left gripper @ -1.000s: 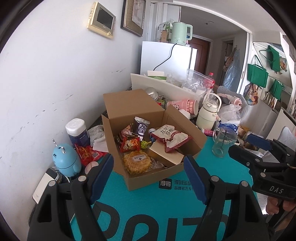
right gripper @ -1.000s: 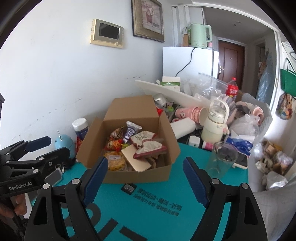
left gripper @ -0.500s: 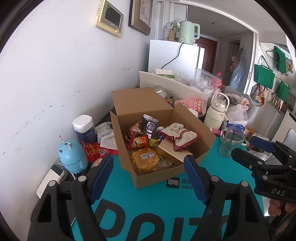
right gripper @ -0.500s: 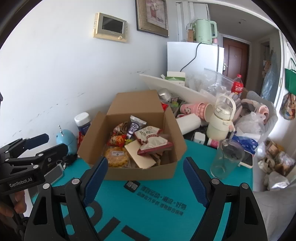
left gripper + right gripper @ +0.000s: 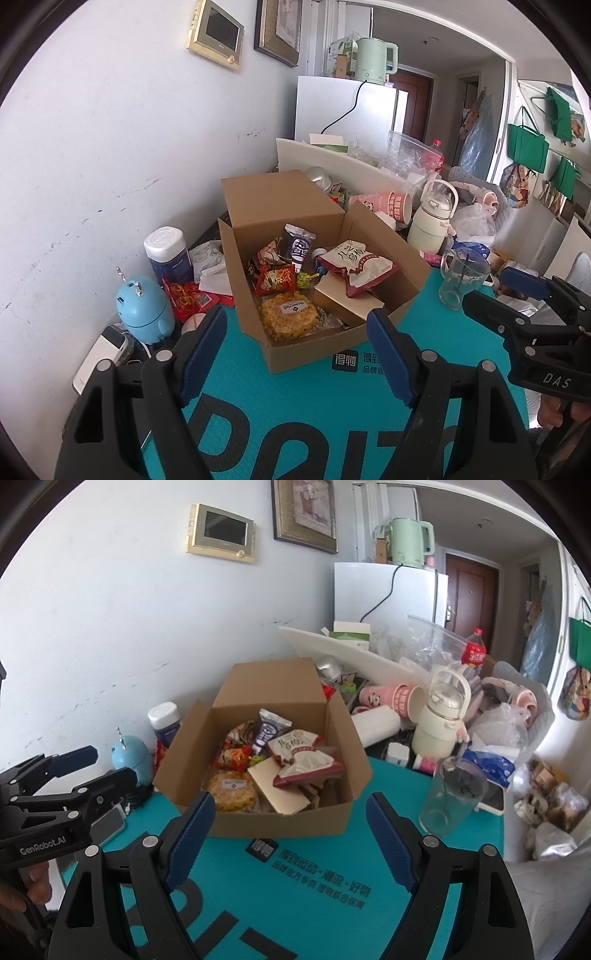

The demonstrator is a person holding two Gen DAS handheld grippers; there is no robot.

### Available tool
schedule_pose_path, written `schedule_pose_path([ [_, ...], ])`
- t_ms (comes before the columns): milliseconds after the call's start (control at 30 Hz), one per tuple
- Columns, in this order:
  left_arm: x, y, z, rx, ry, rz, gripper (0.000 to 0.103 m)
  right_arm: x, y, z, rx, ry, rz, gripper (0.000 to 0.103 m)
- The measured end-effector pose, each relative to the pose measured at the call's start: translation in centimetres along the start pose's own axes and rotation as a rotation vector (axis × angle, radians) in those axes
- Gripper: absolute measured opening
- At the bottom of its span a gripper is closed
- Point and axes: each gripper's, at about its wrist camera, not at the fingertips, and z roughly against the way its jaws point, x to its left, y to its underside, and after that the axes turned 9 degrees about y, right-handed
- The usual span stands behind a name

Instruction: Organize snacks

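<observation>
Ahead of the left gripper (image 5: 295, 341), past its two blue pads: an open cardboard box (image 5: 306, 352) on the teal mat (image 5: 314, 417), flaps up, one corner turned toward the fingers. Tongs spread wide, nothing between them, tilted down toward the mat and short of the box. Inside the box, nearest the tips: a round yellow noodle cake (image 5: 290, 319), flat. Beyond it a red packet (image 5: 275, 280), and a dark sachet (image 5: 297, 249) standing on end, long axis up against the back wall. Off to the right pad's side: a tan carton (image 5: 341, 301) lying flat, long axis running away and leftward, with a red-and-white pouch (image 5: 356, 266) slumped across it, printed face up. Far right: the right gripper (image 5: 491, 291), also gaping, a hand (image 5: 554, 413) beneath it. Just left of the box, a blue gadget (image 5: 142, 308) and a white-capped jar (image 5: 168, 254); right of it, a clear glass mug (image 5: 461, 277).

Ahead of the right gripper (image 5: 291, 834): the same box (image 5: 295, 825), near wall squarely between the parted, empty pads. Noodle cake (image 5: 231, 790) toward the left pad, carton (image 5: 279, 788) centred with its long axis slanting away to the left, pouch (image 5: 301, 762) on top, sachet (image 5: 267, 731) upright behind. Beside the right pad, the mug (image 5: 452, 794); behind it a cream flask (image 5: 441, 720). At the left edge, the left gripper (image 5: 83, 764), held low and spread.
</observation>
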Motion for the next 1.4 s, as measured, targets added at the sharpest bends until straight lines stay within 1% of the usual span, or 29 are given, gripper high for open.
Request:
schedule_pose_path([
  [167, 0.05, 0.12, -0.26, 0.012, 0.007, 0.001, 0.077, -0.05, 0.03, -0.13, 0.003, 0.001, 0.000, 0.084],
  [400, -0.12, 0.07, -0.33, 0.012, -0.006, -0.012, 0.077, -0.23, 0.12, -0.47, 0.015, 0.005, -0.001, 0.084],
  [600, 0.04, 0.15, -0.58, 0.023, -0.002, 0.001, 0.077, -0.21, 0.10, -0.29, 0.011, 0.004, 0.002, 0.084],
  [1133, 0.15, 0.04, -0.48, 0.034, -0.040, 0.000, 0.077, -0.10, 0.13, -0.35, 0.013, 0.008, 0.010, 0.084],
  [1400, -0.12, 0.09, -0.80, 0.045, -0.037, -0.007, 0.077, -0.52, 0.17, -0.28, 0.016, 0.016, 0.008, 0.084],
])
